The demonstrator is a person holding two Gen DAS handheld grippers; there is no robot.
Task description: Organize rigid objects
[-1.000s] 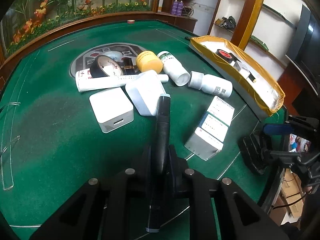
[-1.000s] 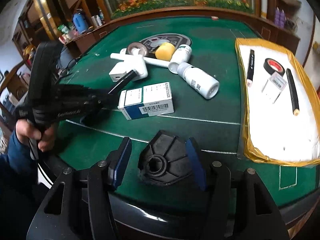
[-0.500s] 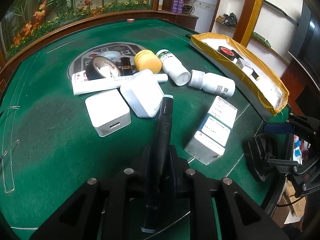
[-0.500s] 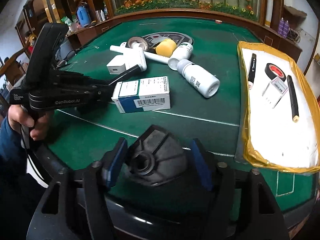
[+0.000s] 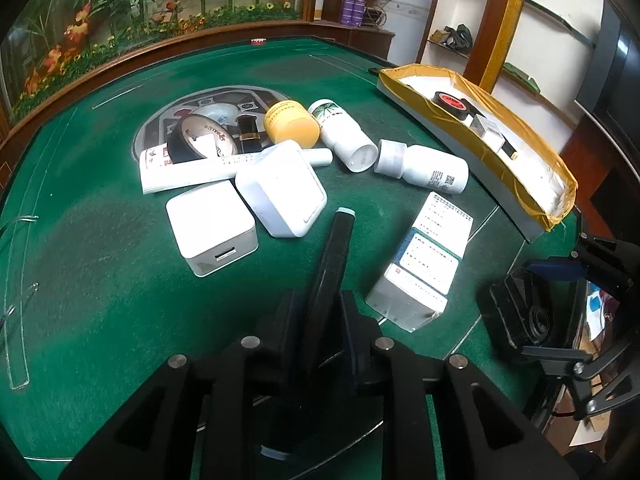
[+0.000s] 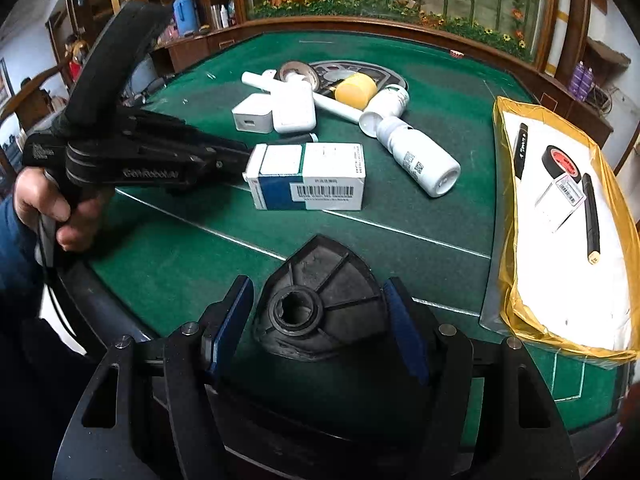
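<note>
My left gripper [image 5: 318,316] is shut on a black marker pen [image 5: 334,256] and holds it above the green table, its tip towards the white adapters [image 5: 280,196]. The left gripper also shows in the right wrist view [image 6: 236,156], behind a white and blue medicine box [image 6: 308,178]. My right gripper [image 6: 316,316] is shut on a black fan-shaped plastic part [image 6: 320,300] near the table's front edge. The right gripper shows at the right in the left wrist view [image 5: 552,304]. A yellow-lined white tray [image 6: 508,240] holds a tape roll [image 6: 560,160], two pens and a small box.
A pile lies mid-table: two white bottles [image 5: 428,166], a yellow-lidded jar [image 5: 290,124], a tape roll [image 5: 200,140], a white tube [image 5: 192,166], a white charger [image 5: 212,226]. A raised wooden rim edges the table.
My left gripper has drawn back from the pile with the pen. My right gripper has lifted and moved in over the table with the black part.
</note>
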